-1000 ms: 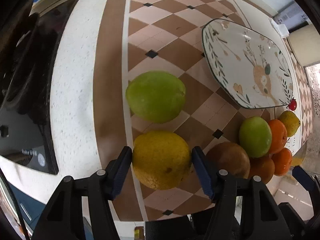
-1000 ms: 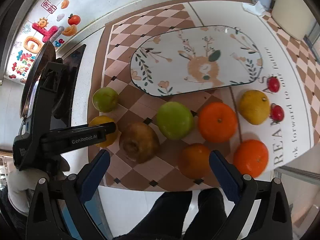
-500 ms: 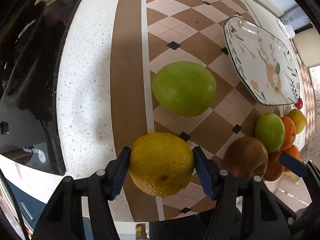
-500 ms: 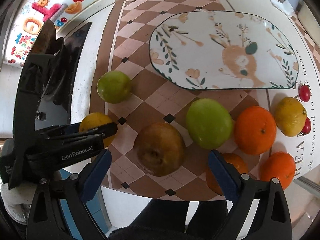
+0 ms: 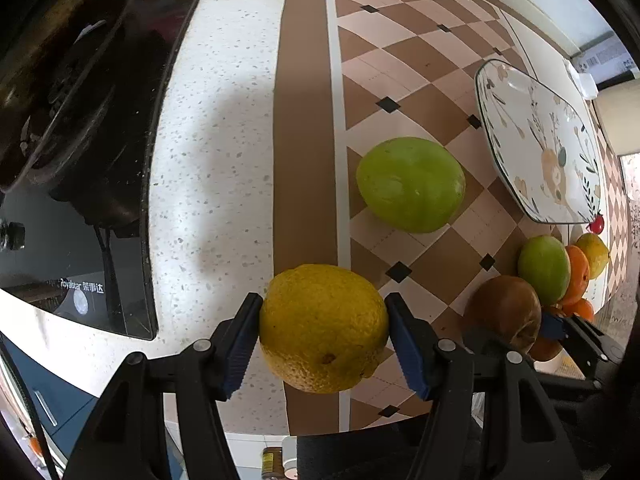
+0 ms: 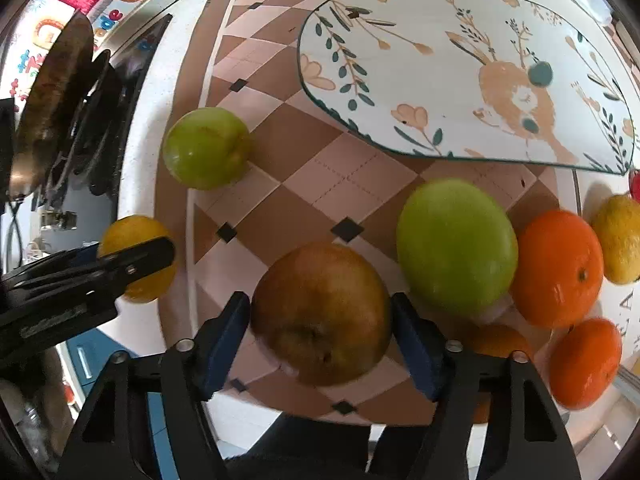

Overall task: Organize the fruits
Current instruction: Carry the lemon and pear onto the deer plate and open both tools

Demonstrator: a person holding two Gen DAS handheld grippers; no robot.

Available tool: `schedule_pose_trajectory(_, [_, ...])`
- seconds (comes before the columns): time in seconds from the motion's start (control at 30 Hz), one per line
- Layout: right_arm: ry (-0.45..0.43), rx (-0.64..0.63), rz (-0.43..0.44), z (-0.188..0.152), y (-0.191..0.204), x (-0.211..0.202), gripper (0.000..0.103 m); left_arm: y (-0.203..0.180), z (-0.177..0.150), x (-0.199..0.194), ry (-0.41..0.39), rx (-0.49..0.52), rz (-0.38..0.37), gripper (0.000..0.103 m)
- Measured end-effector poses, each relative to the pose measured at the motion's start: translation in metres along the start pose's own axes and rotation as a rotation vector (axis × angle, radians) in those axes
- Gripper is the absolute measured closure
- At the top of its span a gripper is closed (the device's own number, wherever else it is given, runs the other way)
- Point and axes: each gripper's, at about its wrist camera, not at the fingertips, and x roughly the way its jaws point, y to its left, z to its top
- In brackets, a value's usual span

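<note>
My left gripper (image 5: 324, 340) is shut on a yellow lemon (image 5: 324, 328) and holds it above the counter's front left; it also shows in the right wrist view (image 6: 136, 260). My right gripper (image 6: 320, 332) has both pads against a brown pear (image 6: 322, 314) on the checkered mat (image 6: 352, 184); the pear also shows in the left wrist view (image 5: 504, 312). A small green fruit (image 6: 206, 148) lies to the left. A larger green fruit (image 6: 456, 246), oranges (image 6: 558, 268) and a second lemon (image 6: 620, 238) lie to the right. The deer-patterned plate (image 6: 460, 72) is empty behind.
A black stove with a pan (image 5: 68, 92) stands at the left. Red cherry tomatoes (image 5: 597, 224) lie by the plate's right corner. The counter's front edge runs just below both grippers. A white box (image 5: 604, 56) stands at the far right.
The left gripper has lifted the lemon and drawn it left and back. The right gripper has moved forward and closed in around the brown pear.
</note>
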Motion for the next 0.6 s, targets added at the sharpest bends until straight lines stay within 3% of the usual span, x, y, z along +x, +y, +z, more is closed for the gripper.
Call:
schedule_pose_trajectory(0.27, [-0.031, -0.043, 0.017, -0.002, 0.005, -0.008, 0.033, 0.0, -0.004, -0.018, -0.024, -0.035, -0.027, 0.043])
schedule_pose_trajectory(0.43, [-0.108, -0.057, 0.104, 0.004, 0.004, -0.056, 0.033, -0.017, 0.005, -0.06, -0.095, -0.037, -0.055, 0.043])
schedule_pose_trajectory(0.6, [-0.213, -0.06, 0.095, 0.037, -0.029, -0.103, 0.033, -0.049, 0.035, -0.089, -0.161, -0.066, -0.084, 0.043])
